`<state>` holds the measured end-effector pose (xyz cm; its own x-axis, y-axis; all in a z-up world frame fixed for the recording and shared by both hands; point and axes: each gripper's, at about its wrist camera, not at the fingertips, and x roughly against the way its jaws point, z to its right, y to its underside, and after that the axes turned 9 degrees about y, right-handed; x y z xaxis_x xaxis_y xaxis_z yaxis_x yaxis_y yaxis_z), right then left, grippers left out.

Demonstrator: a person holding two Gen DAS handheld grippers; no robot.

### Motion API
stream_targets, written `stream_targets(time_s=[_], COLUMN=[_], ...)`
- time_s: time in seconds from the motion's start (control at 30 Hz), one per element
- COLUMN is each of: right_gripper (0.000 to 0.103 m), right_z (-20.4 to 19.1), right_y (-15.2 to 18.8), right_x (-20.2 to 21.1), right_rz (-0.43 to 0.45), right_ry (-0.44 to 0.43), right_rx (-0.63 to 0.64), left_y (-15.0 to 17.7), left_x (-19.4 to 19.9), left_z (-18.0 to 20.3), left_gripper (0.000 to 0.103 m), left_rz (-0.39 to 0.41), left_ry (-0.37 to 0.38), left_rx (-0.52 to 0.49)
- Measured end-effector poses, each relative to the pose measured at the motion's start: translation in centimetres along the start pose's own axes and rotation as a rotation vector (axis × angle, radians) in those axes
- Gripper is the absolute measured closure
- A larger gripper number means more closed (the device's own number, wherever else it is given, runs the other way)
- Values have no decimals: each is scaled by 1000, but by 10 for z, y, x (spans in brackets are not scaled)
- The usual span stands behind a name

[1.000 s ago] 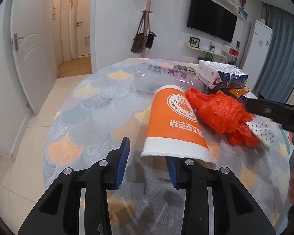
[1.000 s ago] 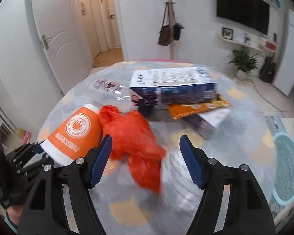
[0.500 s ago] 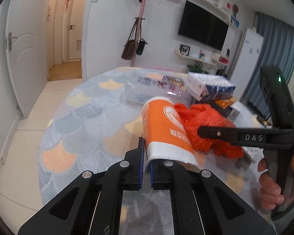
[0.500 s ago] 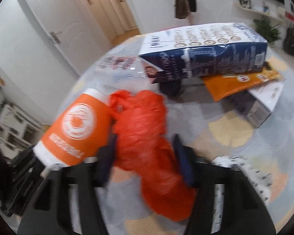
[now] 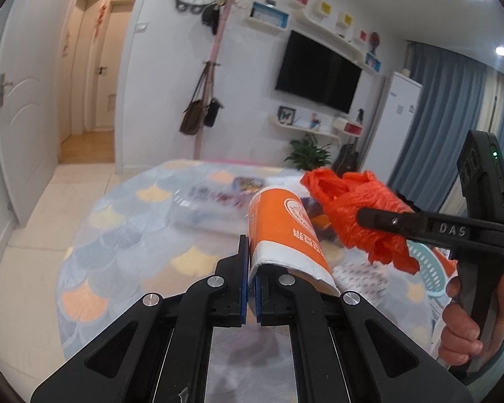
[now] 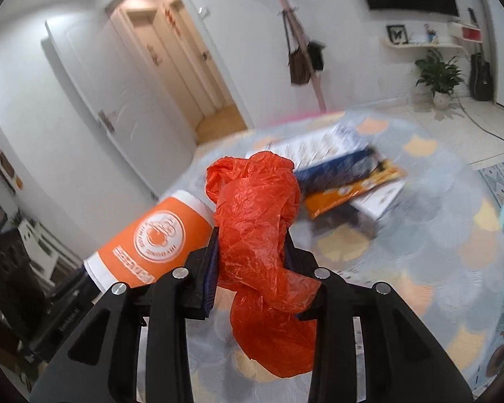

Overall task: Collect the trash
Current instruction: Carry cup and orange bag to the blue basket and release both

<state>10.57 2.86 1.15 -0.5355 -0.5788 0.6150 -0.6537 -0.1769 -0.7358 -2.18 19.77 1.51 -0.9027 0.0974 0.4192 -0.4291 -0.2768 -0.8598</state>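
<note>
Left gripper [image 5: 251, 283] jaws clamped on paper cup [image 5: 285, 228] rim; right gripper [image 6: 250, 268] jaws closing, squeezing orange bag [image 6: 258, 221].

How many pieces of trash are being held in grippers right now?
2. The orange paper cup is pinched at its rim by the left gripper; the orange plastic bag sits between the closing right gripper.

Both wrist views aimed down along the fingers, close over the table [image 5: 124, 221] — orange cup [image 5: 285, 221] and red bag [image 6: 255, 221] shared.
</note>
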Motion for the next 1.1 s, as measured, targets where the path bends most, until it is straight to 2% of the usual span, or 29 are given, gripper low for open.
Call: stream_targets(time_s=[0.13,0.37,0.53,0.67,0.83,0.97,1.1], right_gripper=[73,73,73,73,73,73,73], right_z=[25,75,131,182,258,301,347], right_y=[-7,-6,-2,3,23,41,54], right_x=[40,97,120,128,124,115,100], right_rz=[91,238,288,283,209,167,104], right_ry=[49,268,378,433,522,585,608], right_rx=[-34,-59,-130,-231,-396,-457,-549], left_y=[-16,-34,-39,-36,-32,-23,-7], left_x=[-8,-41,-76,-100,-146,-182,-219], left_z=[27,90,142,179,233,264,296], left_gripper=[102,102,102,102,102,102,102], left_rz=[15,7,-27,-63,-146,-206,-268], left_ry=[39,127,189,242,318,346,367], left_rx=[-48,-141,-208,-248,-291,-309,-336])
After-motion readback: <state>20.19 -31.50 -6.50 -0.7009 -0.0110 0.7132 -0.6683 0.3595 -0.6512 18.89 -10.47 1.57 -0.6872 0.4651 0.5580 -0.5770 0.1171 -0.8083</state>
